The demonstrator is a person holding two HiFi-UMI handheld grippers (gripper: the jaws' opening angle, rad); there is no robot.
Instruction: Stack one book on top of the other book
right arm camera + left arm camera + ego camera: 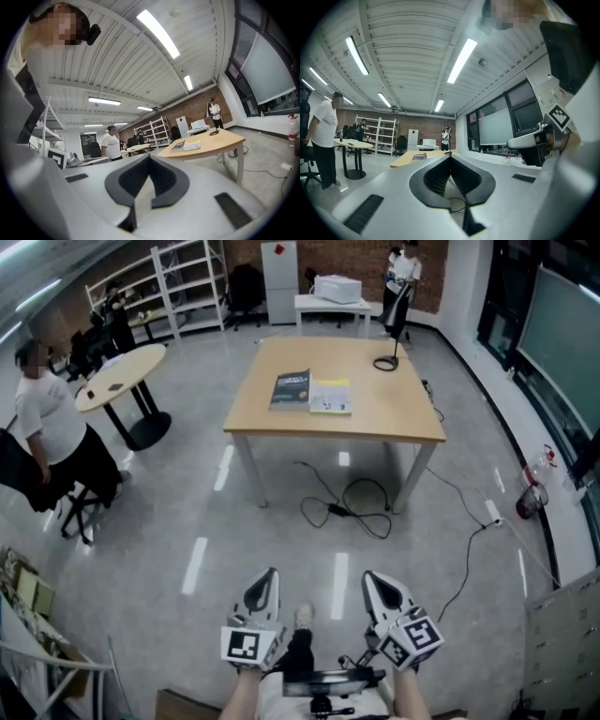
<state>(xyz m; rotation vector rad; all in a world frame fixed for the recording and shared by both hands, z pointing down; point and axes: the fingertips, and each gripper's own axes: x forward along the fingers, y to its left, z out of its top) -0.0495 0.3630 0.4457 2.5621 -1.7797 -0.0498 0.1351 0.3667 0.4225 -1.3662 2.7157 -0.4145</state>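
Two books lie side by side on the wooden table [394, 418] ahead: a dark book [291, 389] on the left and a yellow and white book [331, 396] on the right, touching or nearly so. Both grippers are far from the table, low in the head view, over the floor. My left gripper [266, 579] is shut and empty. My right gripper [378, 582] is shut and empty too. The right gripper view shows both books [187, 145] small on the table. In the left gripper view only the dark book [419, 156] can be made out.
A black cable coil [386, 363] lies on the table's far right. Cables [352, 505] trail on the floor under the table. A person [52, 432] stands at the left by a round table [117, 379]. Shelving [169, 282] and another person [401, 282] are at the back.
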